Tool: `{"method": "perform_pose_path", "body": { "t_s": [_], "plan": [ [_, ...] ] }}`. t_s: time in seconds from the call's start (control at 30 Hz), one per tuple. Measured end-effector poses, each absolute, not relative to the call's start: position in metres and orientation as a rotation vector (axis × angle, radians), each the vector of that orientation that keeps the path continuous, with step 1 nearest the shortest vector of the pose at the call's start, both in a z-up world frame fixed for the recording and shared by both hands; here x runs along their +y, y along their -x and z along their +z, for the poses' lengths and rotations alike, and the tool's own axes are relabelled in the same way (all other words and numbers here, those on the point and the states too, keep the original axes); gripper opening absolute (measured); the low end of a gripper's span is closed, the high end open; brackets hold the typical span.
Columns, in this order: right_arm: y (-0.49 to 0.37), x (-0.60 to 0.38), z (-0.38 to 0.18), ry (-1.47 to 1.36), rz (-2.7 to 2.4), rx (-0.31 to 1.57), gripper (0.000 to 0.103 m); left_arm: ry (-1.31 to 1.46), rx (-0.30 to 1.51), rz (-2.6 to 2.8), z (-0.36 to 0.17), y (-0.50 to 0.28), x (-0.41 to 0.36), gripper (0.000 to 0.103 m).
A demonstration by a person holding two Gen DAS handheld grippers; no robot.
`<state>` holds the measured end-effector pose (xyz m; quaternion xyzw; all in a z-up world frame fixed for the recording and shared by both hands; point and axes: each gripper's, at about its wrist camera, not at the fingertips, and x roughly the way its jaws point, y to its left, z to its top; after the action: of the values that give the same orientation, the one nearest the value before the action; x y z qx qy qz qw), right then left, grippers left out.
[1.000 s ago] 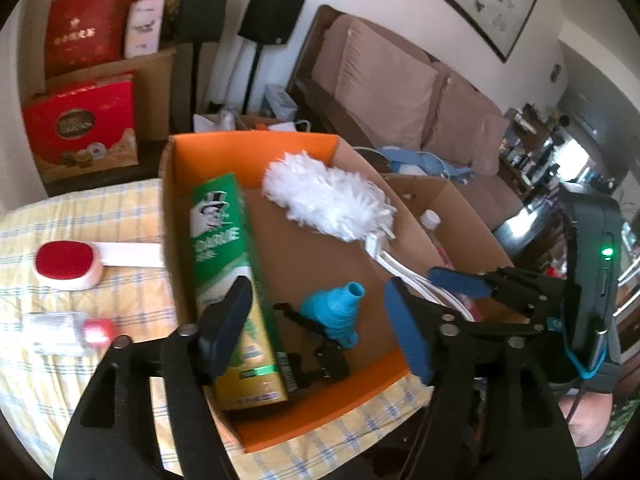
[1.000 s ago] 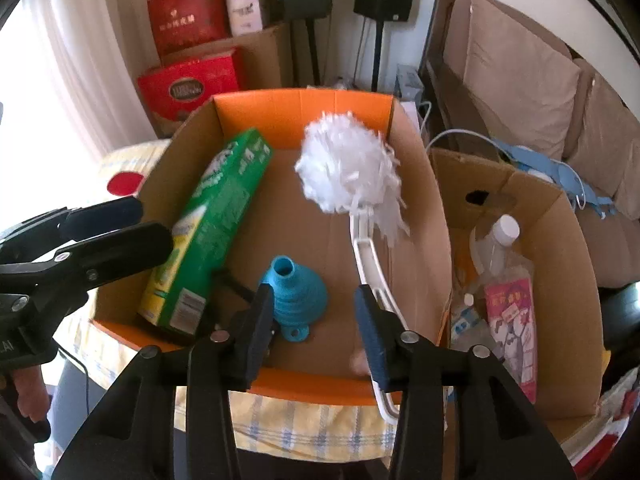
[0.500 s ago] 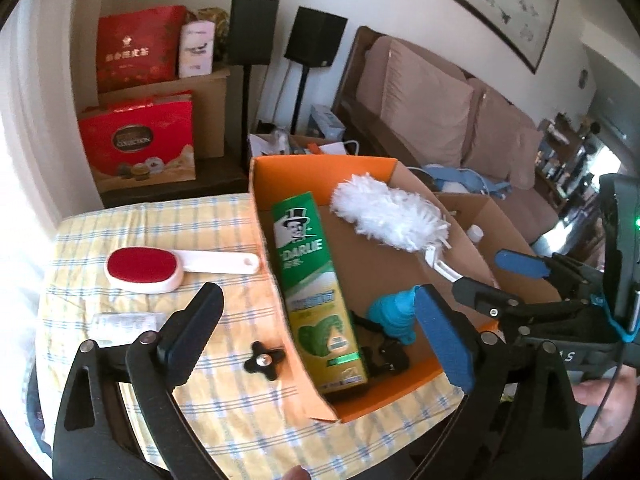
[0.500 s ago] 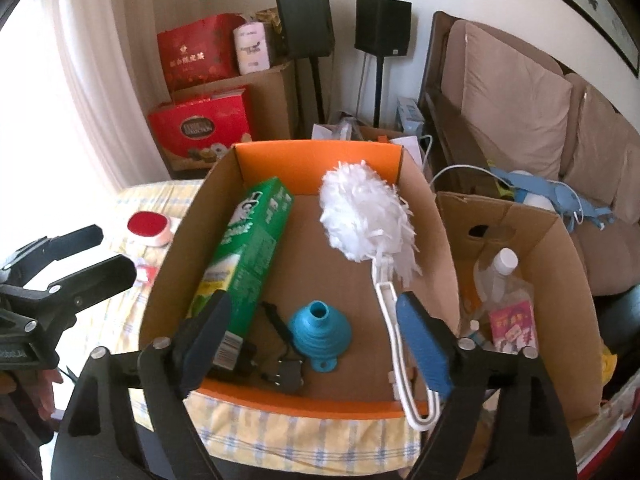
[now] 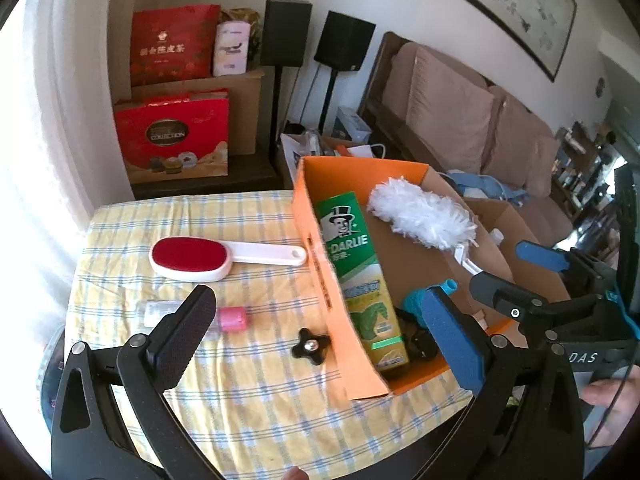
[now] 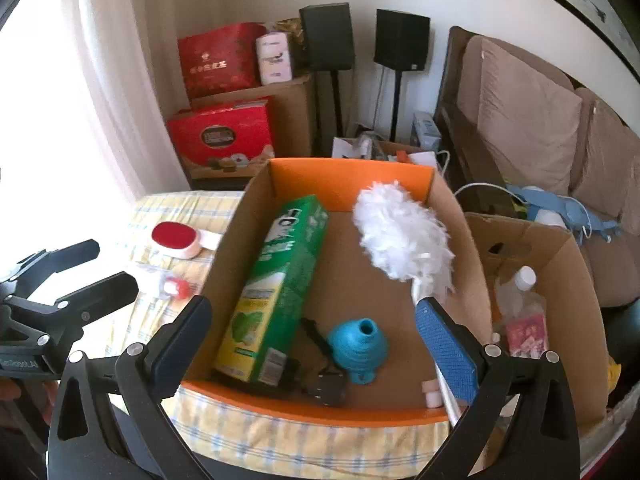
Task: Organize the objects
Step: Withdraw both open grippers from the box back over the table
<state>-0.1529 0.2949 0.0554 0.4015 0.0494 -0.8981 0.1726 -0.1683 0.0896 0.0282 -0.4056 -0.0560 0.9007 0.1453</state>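
Two grippers, left [image 5: 320,332] and right [image 6: 316,340], just spread wide, empty, pulled back from box [image 6: 352,184]. Brush [image 5: 188,254], bottle [image 5: 192,316], knob [image 5: 310,346] left outside, unpacked.

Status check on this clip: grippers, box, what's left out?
Left gripper and right gripper open, empty, jaws just widened. Box holds toothpaste, duster, funnel. Brush, bottle, knob lie on table, unobstructed.
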Motion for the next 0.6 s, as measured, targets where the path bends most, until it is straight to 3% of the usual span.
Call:
{"method": "perform_pose_path", "body": {
  "t_s": [0.6],
  "plan": [
    [0.144, 0.205, 0.044, -1.089, -2.394, 0.142, 0.103, 1.247, -0.137, 2.714, -0.001, 0.161, -0.02, 0.103]
  ]
}}
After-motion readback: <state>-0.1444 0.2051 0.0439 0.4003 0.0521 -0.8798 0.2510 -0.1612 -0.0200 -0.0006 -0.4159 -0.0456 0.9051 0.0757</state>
